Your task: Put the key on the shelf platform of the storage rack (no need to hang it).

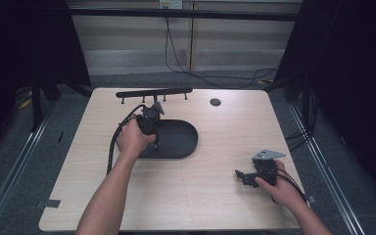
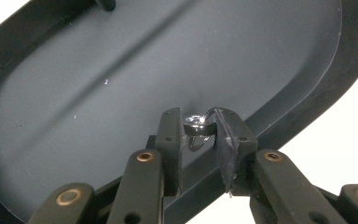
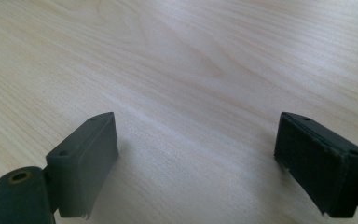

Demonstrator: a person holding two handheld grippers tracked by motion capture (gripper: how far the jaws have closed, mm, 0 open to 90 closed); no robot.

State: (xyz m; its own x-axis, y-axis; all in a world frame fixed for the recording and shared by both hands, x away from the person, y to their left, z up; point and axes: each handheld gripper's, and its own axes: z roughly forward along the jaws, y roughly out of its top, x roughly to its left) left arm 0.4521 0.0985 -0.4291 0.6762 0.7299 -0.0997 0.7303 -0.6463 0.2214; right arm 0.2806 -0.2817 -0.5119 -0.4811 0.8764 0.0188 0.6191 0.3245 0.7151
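The left tool point(image 2: 199, 128) is clenched on a small silver metal ring with a dark band point(image 2: 196, 125), holding it just above the floor of the black oval plastic tray point(image 2: 98, 84), near the tray's rim at 5 o'clock in the left gripper view. In the high view that tray point(image 1: 181, 139) lies at the middle of the pale wooden tabletop point(image 1: 215, 196). The right tool point(image 3: 196, 163) rests released at 4 o'clock, its jaws wide apart over bare wood.
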